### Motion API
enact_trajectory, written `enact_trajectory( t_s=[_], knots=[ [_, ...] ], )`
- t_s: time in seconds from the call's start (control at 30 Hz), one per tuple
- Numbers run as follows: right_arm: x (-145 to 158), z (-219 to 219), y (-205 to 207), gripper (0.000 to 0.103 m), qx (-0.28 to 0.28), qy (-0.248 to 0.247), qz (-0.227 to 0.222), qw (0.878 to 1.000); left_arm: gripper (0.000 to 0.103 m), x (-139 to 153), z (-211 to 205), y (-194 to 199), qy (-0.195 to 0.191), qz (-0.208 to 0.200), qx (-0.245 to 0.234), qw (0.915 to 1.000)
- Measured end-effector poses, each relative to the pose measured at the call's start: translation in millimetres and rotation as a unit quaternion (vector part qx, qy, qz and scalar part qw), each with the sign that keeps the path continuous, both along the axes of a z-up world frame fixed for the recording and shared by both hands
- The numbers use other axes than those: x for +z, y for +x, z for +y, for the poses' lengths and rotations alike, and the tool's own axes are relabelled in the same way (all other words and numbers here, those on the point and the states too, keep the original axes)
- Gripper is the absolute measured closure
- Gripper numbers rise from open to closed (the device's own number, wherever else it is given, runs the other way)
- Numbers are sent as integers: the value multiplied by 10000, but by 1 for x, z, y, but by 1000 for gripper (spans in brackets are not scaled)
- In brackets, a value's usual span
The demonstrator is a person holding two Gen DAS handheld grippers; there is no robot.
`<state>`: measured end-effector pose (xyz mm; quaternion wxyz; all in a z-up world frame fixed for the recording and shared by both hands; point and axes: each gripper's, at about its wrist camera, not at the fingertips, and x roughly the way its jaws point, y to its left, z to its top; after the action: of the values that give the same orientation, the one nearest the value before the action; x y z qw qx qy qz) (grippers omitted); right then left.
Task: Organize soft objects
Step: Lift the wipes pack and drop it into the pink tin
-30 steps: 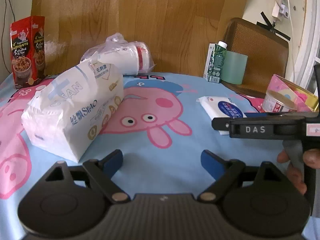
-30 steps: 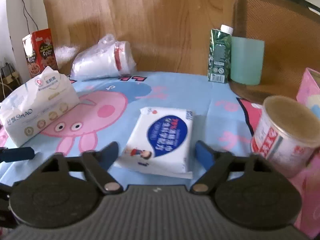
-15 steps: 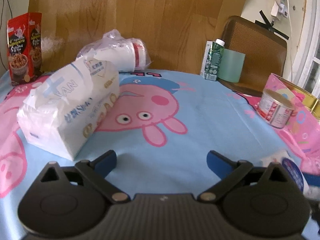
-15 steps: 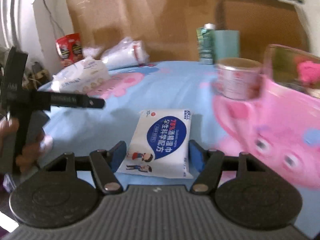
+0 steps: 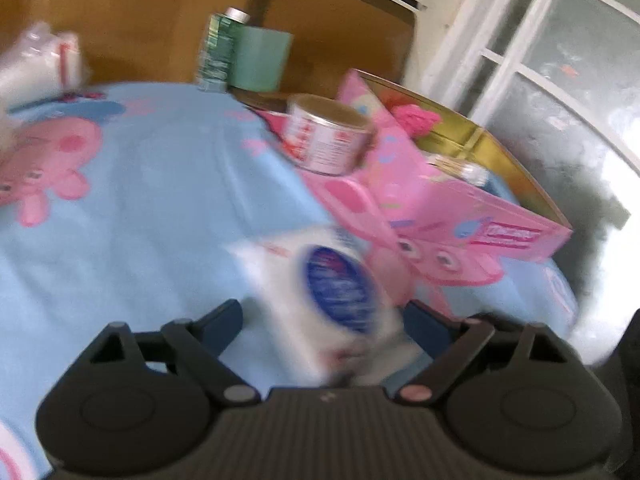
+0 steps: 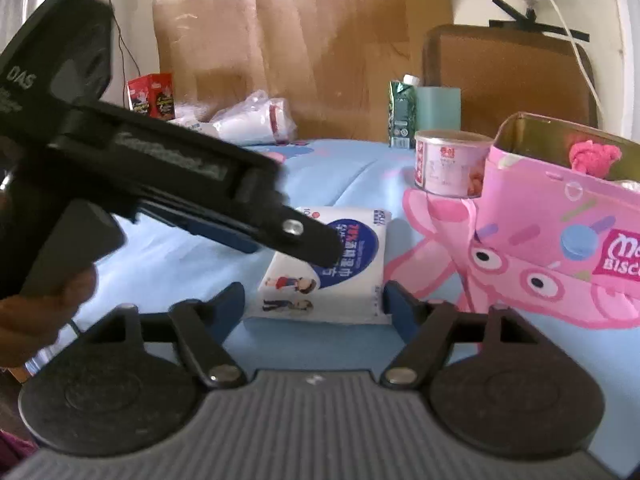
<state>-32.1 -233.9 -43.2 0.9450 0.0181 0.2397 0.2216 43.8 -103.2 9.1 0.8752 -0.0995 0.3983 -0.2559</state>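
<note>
1. On the far left of the right wrist view, a person's hand point(image 6: 44, 300) holds the left gripper point(image 6: 316, 248), which reaches in across the frame; its fingers end over the wipes pack point(image 6: 344, 280). Its jaws have just been closing but stand apart, with the pack between them and no clear press on it in the blurred left wrist view.
2. Behind, a red snack box point(image 6: 152, 94) and a bagged stack of cups point(image 6: 256, 122) sit at the far edge of the blue cartoon cloth point(image 6: 180, 264).
3. The wipes pack lies flat on the cloth, just left of the pink biscuit tin point(image 6: 560, 232).
4. The right gripper point(image 6: 314, 308) straddles the pack's near end; its jaws have just been closing, and the right pad touches the pack's edge while the left pad sits just beside it, so a firm grasp cannot be told.
5. A green carton point(image 6: 402, 114) and a round can point(image 6: 448, 162) stand further back, the can touching the tin.
6. Inside the open tin sits a pink soft thing point(image 6: 592, 158).
</note>
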Motion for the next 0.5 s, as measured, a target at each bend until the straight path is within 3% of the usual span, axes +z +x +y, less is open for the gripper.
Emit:
enact_trajectory(
  t_s=[0.07,0.23,0.5],
  knots=[
    [4,-13,2,70,-93,341,102,9993,12,7,-6,2,-74,-6,87,9999],
    [13,-36,-1,72,-496,510,-198,9973,15,42,-29,8,-307,-507,-251,9979],
    [46,-78,2,72,-1338,694,-1126,9821,13,92,-94,23,-220,-1396,-747,9871]
  ],
)
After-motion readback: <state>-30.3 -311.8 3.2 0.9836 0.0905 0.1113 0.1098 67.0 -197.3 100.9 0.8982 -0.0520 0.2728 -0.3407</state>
